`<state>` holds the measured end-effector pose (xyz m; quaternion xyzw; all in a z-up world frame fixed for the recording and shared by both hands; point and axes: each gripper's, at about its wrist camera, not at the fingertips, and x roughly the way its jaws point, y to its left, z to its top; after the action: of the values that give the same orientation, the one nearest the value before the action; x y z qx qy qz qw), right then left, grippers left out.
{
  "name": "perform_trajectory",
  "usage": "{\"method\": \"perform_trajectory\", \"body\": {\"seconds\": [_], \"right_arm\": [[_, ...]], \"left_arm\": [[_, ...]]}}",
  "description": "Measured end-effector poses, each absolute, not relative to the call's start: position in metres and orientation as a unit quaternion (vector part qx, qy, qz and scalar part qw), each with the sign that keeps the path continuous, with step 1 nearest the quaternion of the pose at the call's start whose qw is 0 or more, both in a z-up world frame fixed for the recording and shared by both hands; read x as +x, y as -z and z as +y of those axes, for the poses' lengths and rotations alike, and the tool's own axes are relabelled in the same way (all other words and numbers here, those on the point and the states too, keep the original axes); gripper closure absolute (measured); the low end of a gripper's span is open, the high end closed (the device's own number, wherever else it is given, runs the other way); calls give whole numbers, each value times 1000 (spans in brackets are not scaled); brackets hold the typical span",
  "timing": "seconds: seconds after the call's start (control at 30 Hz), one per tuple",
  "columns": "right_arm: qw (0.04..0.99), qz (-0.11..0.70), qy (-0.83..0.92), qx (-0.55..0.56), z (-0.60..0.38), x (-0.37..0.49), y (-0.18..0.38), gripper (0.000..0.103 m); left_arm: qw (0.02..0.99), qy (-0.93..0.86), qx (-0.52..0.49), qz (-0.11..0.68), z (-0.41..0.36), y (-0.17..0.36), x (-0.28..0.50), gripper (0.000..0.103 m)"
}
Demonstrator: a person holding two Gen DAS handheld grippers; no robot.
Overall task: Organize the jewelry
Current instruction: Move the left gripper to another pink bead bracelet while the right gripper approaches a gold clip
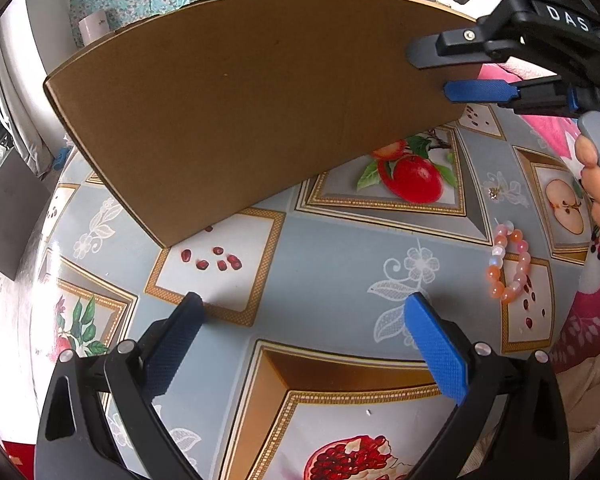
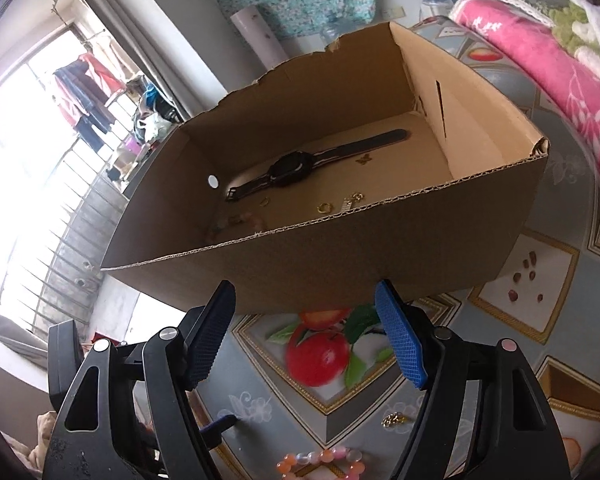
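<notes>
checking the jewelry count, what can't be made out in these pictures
- Left wrist view: the inside of the cardboard box is hidden by its own side wall.
- Right wrist view: the small gold pieces beside the watch are too small to identify.
- Right wrist view: a pale shape in the box's near corner is blurred.
- Right wrist view: the bead bracelet is cut off by the bottom edge.

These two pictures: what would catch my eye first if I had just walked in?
A big open cardboard box stands on a tablecloth printed with red fruit; a dark wristwatch and small gold pieces lie on its floor. A pink and orange bead bracelet still lies outside on the cloth.
</notes>
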<state>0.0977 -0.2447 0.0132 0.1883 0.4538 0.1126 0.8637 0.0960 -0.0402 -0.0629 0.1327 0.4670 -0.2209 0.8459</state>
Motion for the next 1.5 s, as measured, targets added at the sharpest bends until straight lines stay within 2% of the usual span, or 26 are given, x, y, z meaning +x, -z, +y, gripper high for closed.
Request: {"method": "perform_trajectory", "body": {"seconds": [0.37, 0.6, 0.77, 0.9, 1.07, 1.13, 1.3, 1.43, 1.5], "right_arm": [[874, 456, -57, 160, -268, 59, -11, 35], [867, 476, -20, 145, -290, 31, -3, 46], [866, 487, -18, 111, -285, 13, -3, 50], [866, 488, -11, 103, -290, 2, -5, 55], [862, 496, -1, 103, -290, 3, 0, 67], [860, 499, -1, 107, -285, 3, 1, 67], [857, 503, -4, 114, -281, 5, 5, 67], [857, 501, -5, 119, -280, 8, 6, 67], [856, 501, -4, 123, -280, 9, 8, 67]], "left_arm": [[846, 226, 138, 463, -38, 61, 90, 4], [869, 244, 143, 405, -46, 41, 76, 7], [869, 277, 137, 387, -57, 34, 70, 21], [855, 335, 150, 367, -74, 29, 58, 28], [837, 369, 135, 381, -86, 34, 62, 47], [832, 379, 131, 383, -87, 36, 65, 57], [801, 425, 144, 396, -108, 45, 65, 62], [791, 430, 180, 396, -126, 53, 61, 74], [792, 427, 198, 389, -132, 56, 60, 75]]}}
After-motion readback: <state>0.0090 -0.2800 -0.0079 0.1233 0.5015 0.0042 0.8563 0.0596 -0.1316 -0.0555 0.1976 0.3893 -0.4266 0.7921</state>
